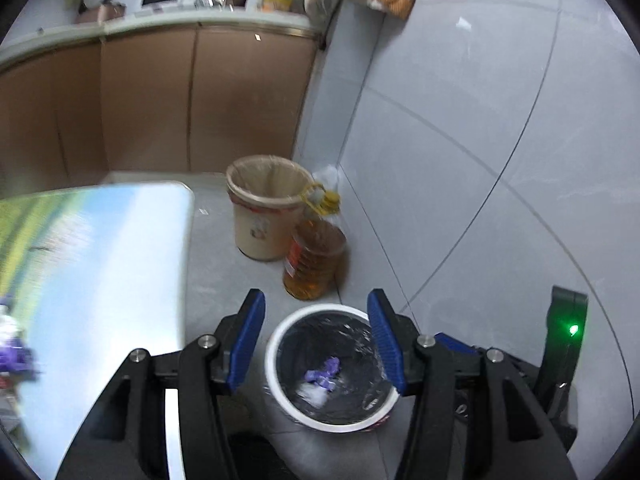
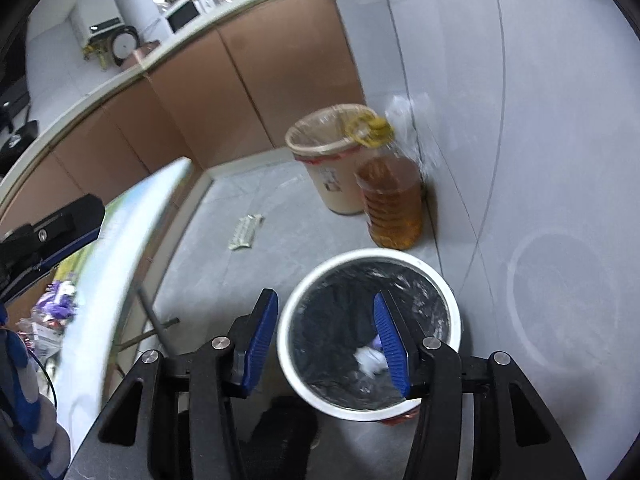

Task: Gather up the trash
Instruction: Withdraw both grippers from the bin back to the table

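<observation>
Hovering over a white bin (image 1: 276, 376) near the wall, both grippers, left (image 1: 316, 340) and right (image 2: 326, 346), stand spread and empty. Purple and white scraps (image 1: 322, 378) lie inside. Likely next: fetching more trash from the table (image 1: 120, 260) at left.

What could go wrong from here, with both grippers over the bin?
1. The oil bottle stands right beside the white bin; a low swing away could tip it.
2. The flat scrap on the floor, under the table edge, might get missed.
3. The left hand-held gripper and the right hand-held gripper, both open and empty, crowd one bin and could collide.
</observation>
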Demonstrator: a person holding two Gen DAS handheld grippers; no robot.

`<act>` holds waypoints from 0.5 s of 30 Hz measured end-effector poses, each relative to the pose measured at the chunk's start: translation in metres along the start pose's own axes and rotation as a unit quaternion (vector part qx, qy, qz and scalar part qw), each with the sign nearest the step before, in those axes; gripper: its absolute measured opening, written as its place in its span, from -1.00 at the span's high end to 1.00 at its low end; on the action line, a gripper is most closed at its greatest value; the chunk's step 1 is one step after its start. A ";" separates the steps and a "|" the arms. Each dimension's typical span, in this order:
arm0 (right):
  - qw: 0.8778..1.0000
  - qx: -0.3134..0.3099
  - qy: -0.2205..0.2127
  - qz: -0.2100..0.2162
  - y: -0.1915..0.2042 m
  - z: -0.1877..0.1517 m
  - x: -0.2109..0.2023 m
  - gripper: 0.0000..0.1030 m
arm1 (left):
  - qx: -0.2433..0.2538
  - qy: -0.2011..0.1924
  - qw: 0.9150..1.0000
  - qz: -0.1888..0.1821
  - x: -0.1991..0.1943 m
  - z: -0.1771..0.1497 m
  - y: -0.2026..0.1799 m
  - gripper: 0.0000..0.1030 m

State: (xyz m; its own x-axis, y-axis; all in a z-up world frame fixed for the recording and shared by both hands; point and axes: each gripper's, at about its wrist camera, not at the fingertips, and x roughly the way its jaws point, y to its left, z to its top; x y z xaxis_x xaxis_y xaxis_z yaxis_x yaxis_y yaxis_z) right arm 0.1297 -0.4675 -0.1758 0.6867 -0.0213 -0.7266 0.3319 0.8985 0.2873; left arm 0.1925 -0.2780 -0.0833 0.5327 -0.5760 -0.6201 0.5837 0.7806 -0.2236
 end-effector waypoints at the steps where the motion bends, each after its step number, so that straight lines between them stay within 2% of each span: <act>1: 1.000 -0.006 -0.009 0.003 0.008 0.001 -0.011 0.02 | 0.002 -0.011 1.000 0.008 -0.017 0.000 0.004 0.00; 8: 0.996 -0.047 -0.066 0.027 0.063 0.004 -0.084 -0.15 | -0.005 -0.055 0.997 0.054 -0.105 -0.007 0.037 0.00; 15: 0.986 -0.100 -0.119 0.060 0.124 -0.007 -0.160 -0.31 | -0.020 -0.101 0.990 0.092 -0.194 -0.030 0.068 0.00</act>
State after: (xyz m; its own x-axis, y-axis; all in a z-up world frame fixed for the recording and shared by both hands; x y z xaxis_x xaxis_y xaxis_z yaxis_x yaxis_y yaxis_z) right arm 0.0568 -0.3502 -0.0286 0.8533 0.0086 -0.5214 0.1223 0.9686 0.2162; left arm 0.1107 -0.1055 -0.0011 0.7428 -0.4559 -0.4903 0.4415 0.8841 -0.1532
